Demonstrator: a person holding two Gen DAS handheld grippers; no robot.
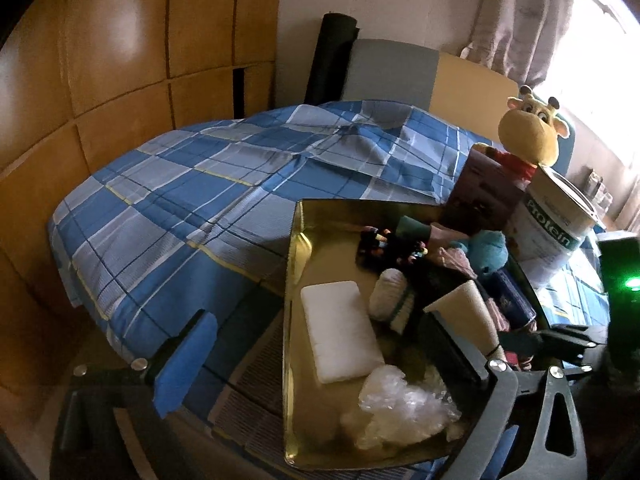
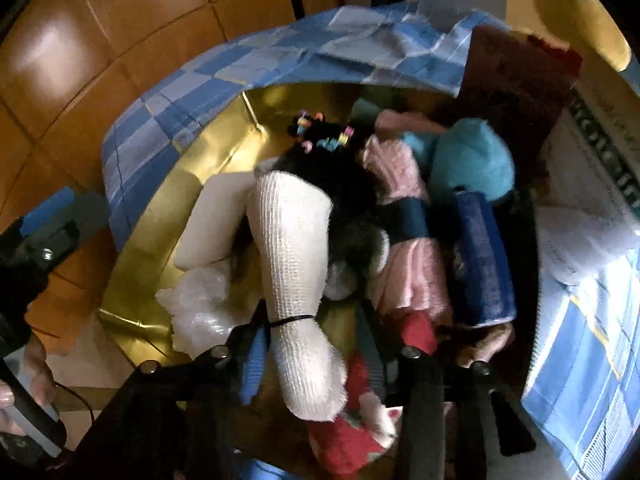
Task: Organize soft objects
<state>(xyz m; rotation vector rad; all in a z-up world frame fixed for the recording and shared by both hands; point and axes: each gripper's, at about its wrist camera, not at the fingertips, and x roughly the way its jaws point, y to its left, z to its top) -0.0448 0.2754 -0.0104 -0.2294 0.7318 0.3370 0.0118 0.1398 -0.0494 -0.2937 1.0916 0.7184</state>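
A gold box (image 1: 296,280) lies on the bed and holds soft things: a white foam pad (image 1: 340,330), crumpled clear plastic (image 1: 400,404), a white rolled cloth (image 1: 390,294), a black doll with coloured clips (image 1: 386,246) and a teal plush (image 1: 486,248). My left gripper (image 1: 320,356) is open and empty over the box's near left side. My right gripper (image 2: 312,344) is shut on a white knitted roll (image 2: 294,248) tied with a black band, held over the box (image 2: 224,148). Pink cloth (image 2: 404,264), the teal plush (image 2: 476,160) and a blue book (image 2: 480,256) lie beside it.
A blue checked bedspread (image 1: 192,200) covers the bed. A giraffe plush (image 1: 528,132), a maroon box (image 1: 488,188) and a protein tub (image 1: 556,224) stand at the right. Wooden wardrobe doors (image 1: 100,80) run along the left. The other gripper (image 2: 40,240) shows at the left of the right wrist view.
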